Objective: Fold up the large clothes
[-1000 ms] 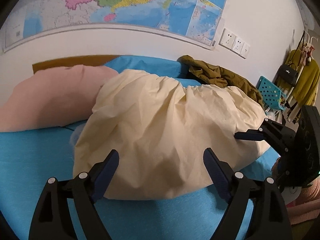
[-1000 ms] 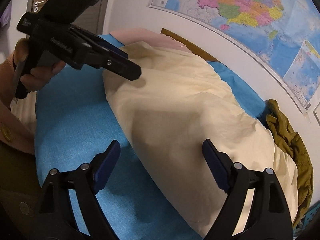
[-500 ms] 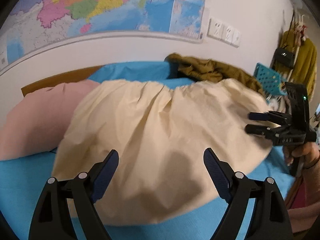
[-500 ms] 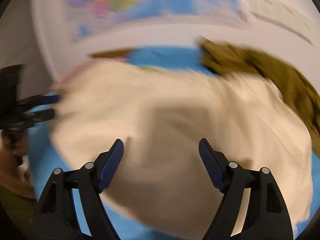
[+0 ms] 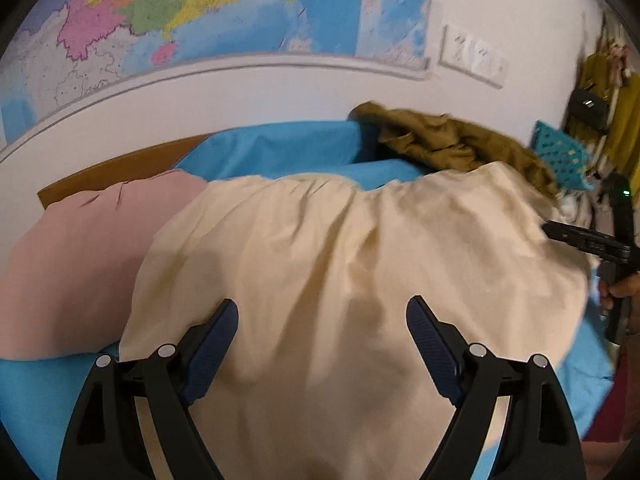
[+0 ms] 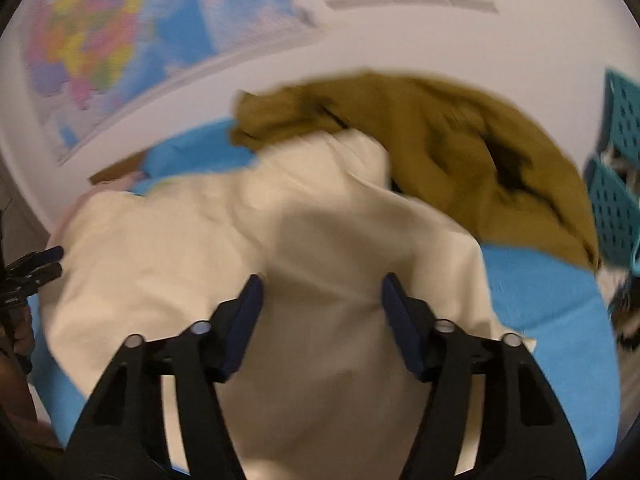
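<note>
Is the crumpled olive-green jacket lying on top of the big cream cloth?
No, the big cream cloth overlaps the near edge of the crumpled olive-green jacket, which lies behind it on the blue bed sheet.

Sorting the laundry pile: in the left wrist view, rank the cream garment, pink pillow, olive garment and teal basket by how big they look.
1. cream garment, though it is nearest the camera
2. pink pillow
3. olive garment
4. teal basket, partly hidden

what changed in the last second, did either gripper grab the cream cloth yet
Not yet. The right gripper swung from the left side, rolling upright, to the cream cloth's right end; its jaws have just been closing over the fabric without pinching it. The left gripper stayed wide open above the cloth. The olive garment and pink pillow are unchanged.
</note>
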Demonstrator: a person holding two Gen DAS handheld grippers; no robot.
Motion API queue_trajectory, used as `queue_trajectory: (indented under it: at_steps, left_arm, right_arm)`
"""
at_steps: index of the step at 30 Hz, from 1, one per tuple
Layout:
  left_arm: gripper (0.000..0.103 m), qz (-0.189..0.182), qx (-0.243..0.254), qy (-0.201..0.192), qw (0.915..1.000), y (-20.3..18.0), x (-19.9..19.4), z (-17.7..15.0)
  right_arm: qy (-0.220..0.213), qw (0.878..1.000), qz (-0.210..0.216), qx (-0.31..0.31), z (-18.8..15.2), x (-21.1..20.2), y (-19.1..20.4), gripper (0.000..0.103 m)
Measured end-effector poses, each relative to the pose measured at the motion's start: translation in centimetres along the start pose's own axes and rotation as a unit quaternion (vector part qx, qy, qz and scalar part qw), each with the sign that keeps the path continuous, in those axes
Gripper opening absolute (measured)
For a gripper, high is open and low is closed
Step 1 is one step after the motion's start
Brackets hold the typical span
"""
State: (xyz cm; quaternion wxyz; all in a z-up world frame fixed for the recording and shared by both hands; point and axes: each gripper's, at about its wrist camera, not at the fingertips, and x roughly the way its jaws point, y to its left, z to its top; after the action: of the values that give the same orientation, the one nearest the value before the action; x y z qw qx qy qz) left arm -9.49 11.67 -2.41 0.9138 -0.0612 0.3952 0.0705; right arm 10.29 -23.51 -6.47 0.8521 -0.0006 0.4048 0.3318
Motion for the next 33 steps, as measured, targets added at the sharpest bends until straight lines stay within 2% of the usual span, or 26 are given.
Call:
queue_trajectory:
  at_steps: [2,4,5,11,15,19,25,29,33]
  left_arm:
    - [0.083,0.009,0.002,0.012,0.9999,0.2,1.1,0.0]
    - [0.083,0.012,0.005,0.015,0.9998,0.2,1.4,0.0]
    - [0.083,0.011,0.005,0.015,0.9998,0.2,1.4,0.1]
    - [0.083,-0.002,0.005,-0.005,1.0000,-0.4,0.6,1.6]
    - [0.083,-0.001,0.006,0.004,1.0000,-1.0,1.7,2.6]
    - [0.083,0.016,0.010,0.024,0.9995,-1.3,3.5,2.8]
    - [0.084,0.017,-0.011,0.049,0.9986,-0.6,5.6,3.1]
    - [0.083,0.016,-0.007,0.041,0.9990,-1.0,4.2,3.0]
    - [0.083,0.006,0.008,0.009,0.9999,-1.6,1.2,2.3]
  right_arm:
    - [-0.002,1.000,0.000,0.002,-0.4,-0.3,-0.2,0.055]
    - [-0.007,1.000,-0.003,0.005,-0.4,-1.3,0.1,0.060]
    - [-0.013,1.000,0.005,0.004,-0.1,-1.7,0.5,0.062]
    - [-0.050,0.996,0.046,-0.056,1.2,-3.6,4.8,0.063]
    - [-0.033,0.995,0.060,-0.067,2.5,-0.8,6.6,0.063]
    - [0.010,0.996,0.038,-0.075,2.4,3.0,7.3,0.065]
    - [0.020,0.994,0.022,-0.102,2.0,3.1,8.1,0.070]
    - [0.002,0.995,0.039,-0.092,2.0,1.4,8.5,0.070]
    - [-0.020,0.990,0.075,-0.116,1.1,-1.0,10.2,0.070]
